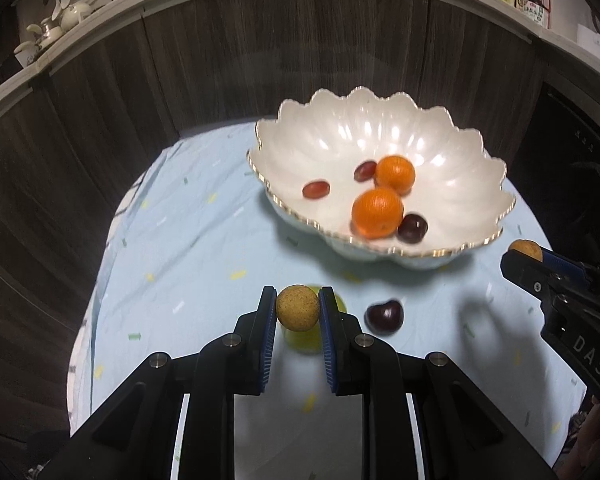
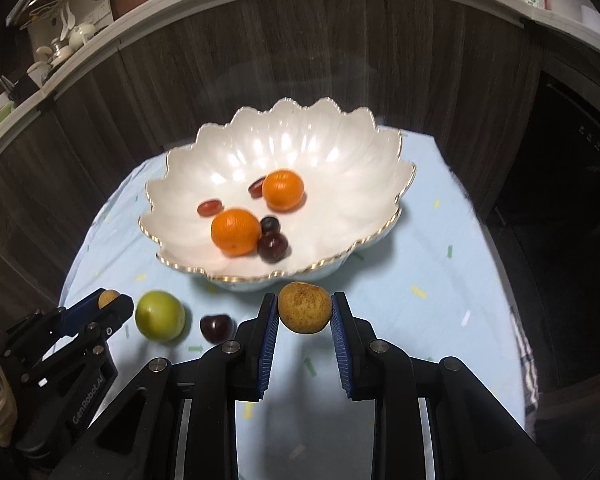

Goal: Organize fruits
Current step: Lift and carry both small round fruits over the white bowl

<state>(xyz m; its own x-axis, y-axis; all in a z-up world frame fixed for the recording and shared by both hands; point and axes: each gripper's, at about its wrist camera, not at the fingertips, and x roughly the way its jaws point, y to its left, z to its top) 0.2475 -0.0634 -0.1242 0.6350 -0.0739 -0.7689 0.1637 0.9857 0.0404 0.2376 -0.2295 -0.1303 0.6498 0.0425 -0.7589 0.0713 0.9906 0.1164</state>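
Pale blue cloth (image 2: 440,320) flecked with small coloured marks covered the table, with dark wood cabinet fronts (image 1: 300,48) behind it. Nearest in the left wrist view, the left gripper (image 1: 298,308) had its blue-padded fingers pinched on a small tan round fruit (image 1: 297,307), held clear above the cloth. Directly beneath and beyond those fingers lay a green fruit (image 2: 160,315), and just right of them a dark cherry (image 1: 384,316) sat on the cloth. In the right wrist view, the right gripper (image 2: 305,314) clamped a larger tan fruit (image 2: 304,307) between its pads, with the cherry and green fruit to the left of its fingers. Beyond both sets of fingertips stood a white scalloped bowl (image 2: 340,160) with a gold rim, holding two oranges (image 2: 236,232), two reddish grapes (image 2: 210,208) and dark cherries (image 2: 273,246) beside the nearer orange. Farthest back, a countertop (image 1: 480,4) carried bottles and white crockery.
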